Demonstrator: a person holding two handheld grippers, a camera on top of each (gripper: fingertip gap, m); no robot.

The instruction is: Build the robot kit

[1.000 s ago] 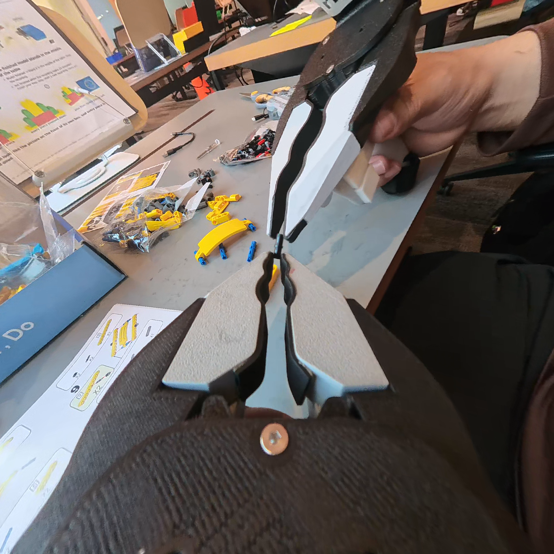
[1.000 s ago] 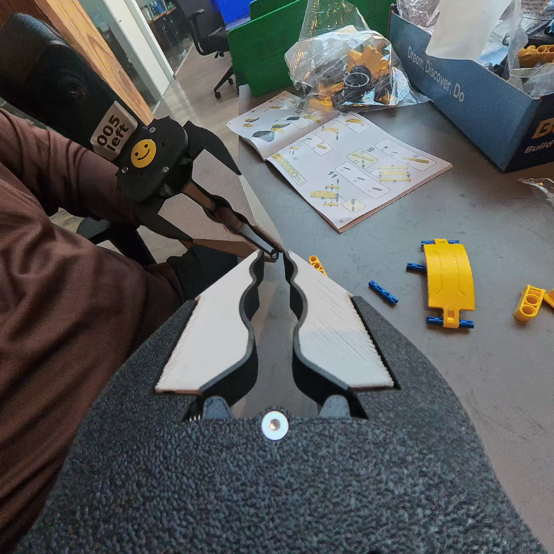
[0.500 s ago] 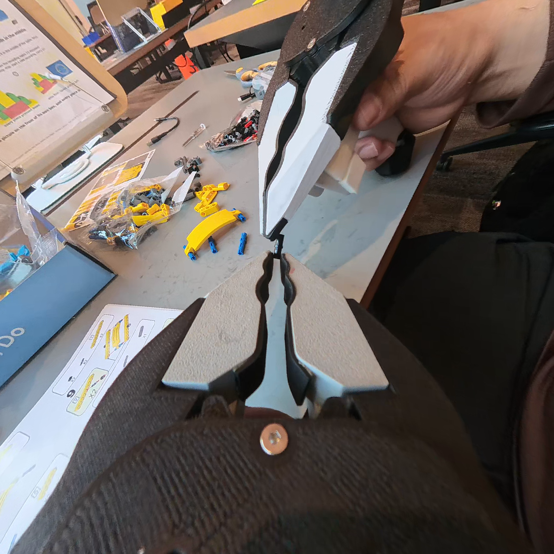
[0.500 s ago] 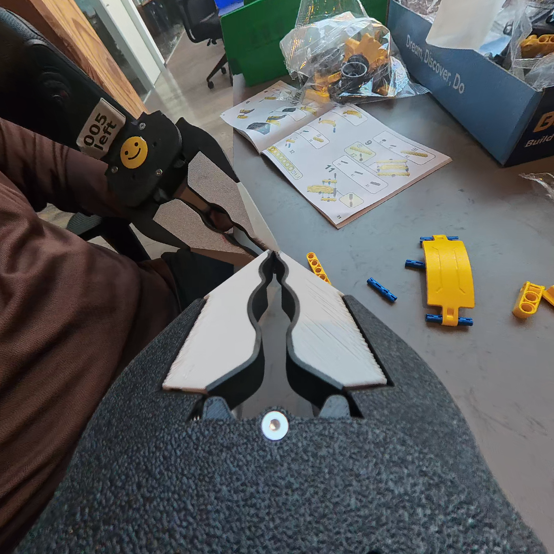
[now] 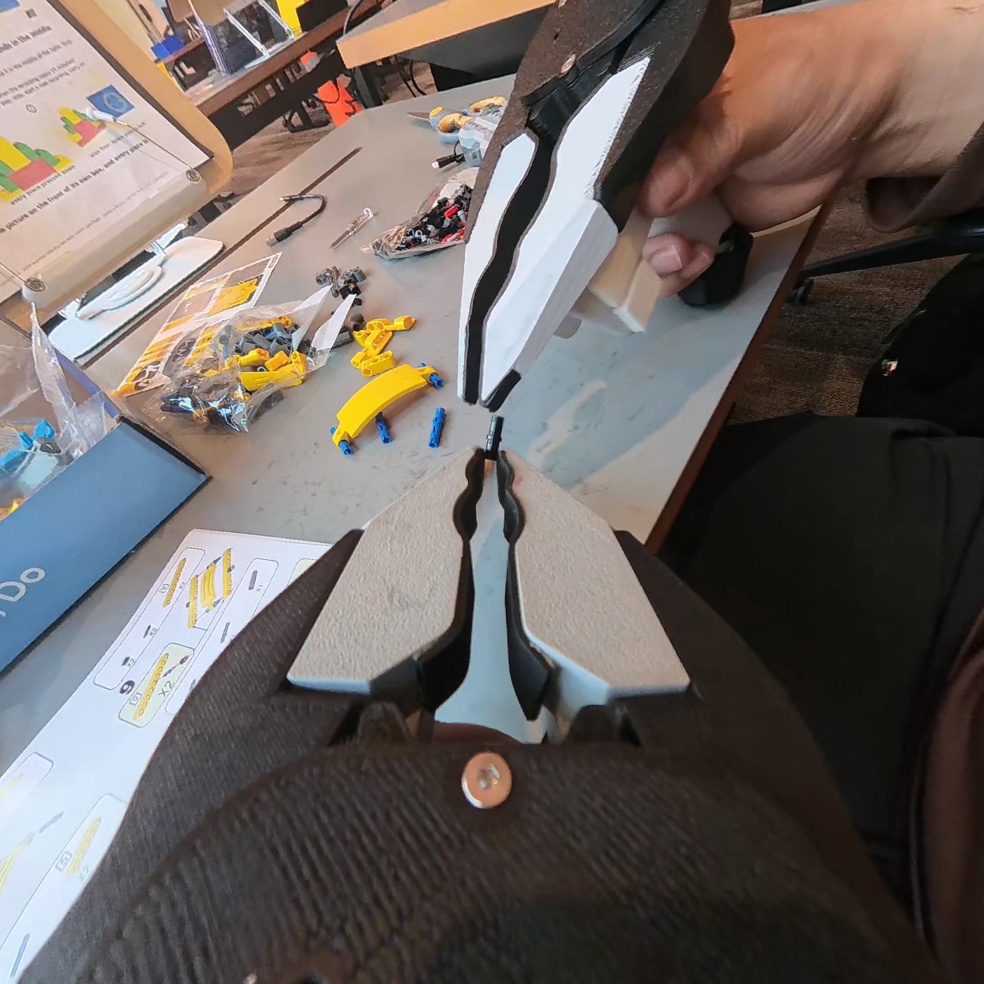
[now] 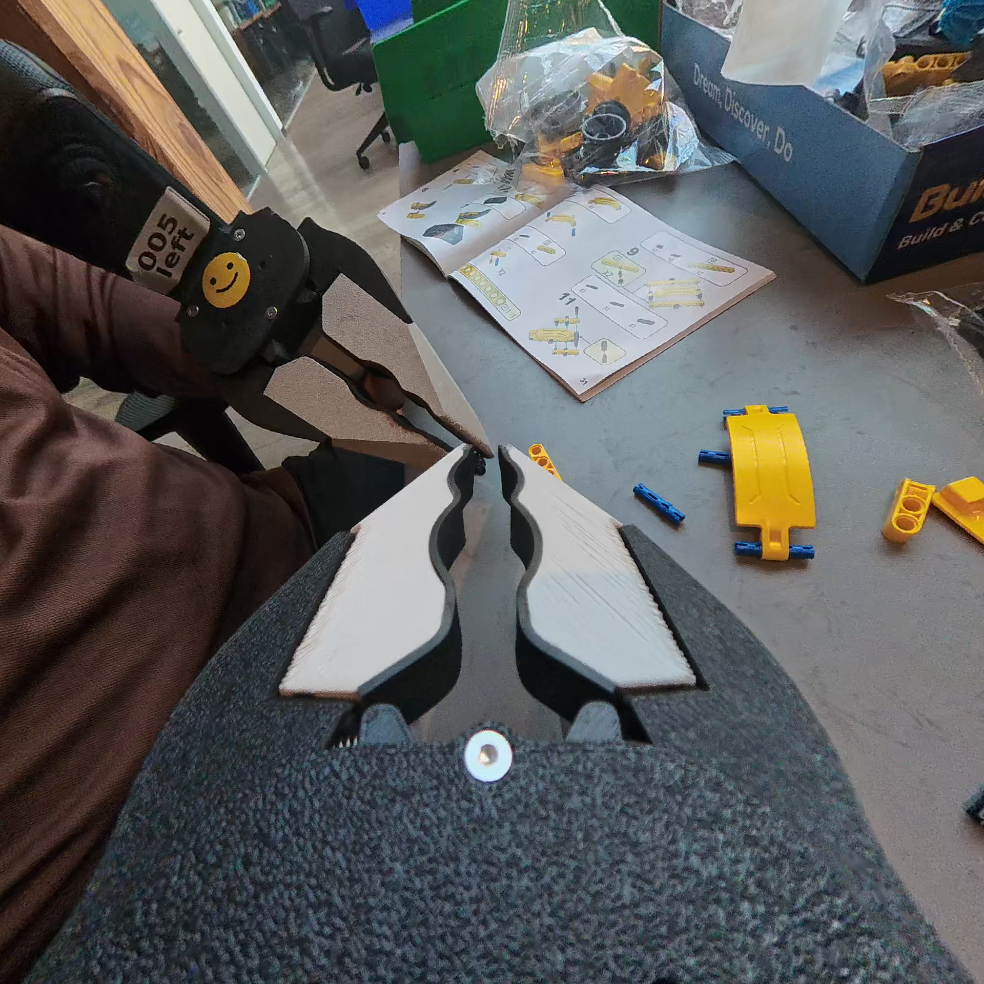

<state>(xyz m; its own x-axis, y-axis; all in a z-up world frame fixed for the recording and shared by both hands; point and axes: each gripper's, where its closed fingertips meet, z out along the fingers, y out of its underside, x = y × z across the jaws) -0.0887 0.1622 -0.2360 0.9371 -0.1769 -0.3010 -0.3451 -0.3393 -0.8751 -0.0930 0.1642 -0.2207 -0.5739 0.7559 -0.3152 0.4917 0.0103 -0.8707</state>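
**Grippers meet tip to tip at table edge**

Left wrist view: the left gripper [image 5: 491, 458] clamps a black pin [image 5: 494, 432]; the right gripper [image 5: 482, 396] hovers just above.

Right wrist view: the right gripper's [image 6: 485, 452] fingers stand slightly apart, empty, near a yellow beam [image 6: 544, 459].

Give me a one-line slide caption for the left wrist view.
Left gripper pinches a yellow beam with a black pin; right gripper hovers just above.

Booklet [image 6: 575, 277] open on surface [image 6: 798, 665]; bag [image 6: 585, 106] behind it, box [image 6: 798, 149] right; curved panel [image 6: 769, 479] nearer, pin [image 6: 658, 502] left of panel.
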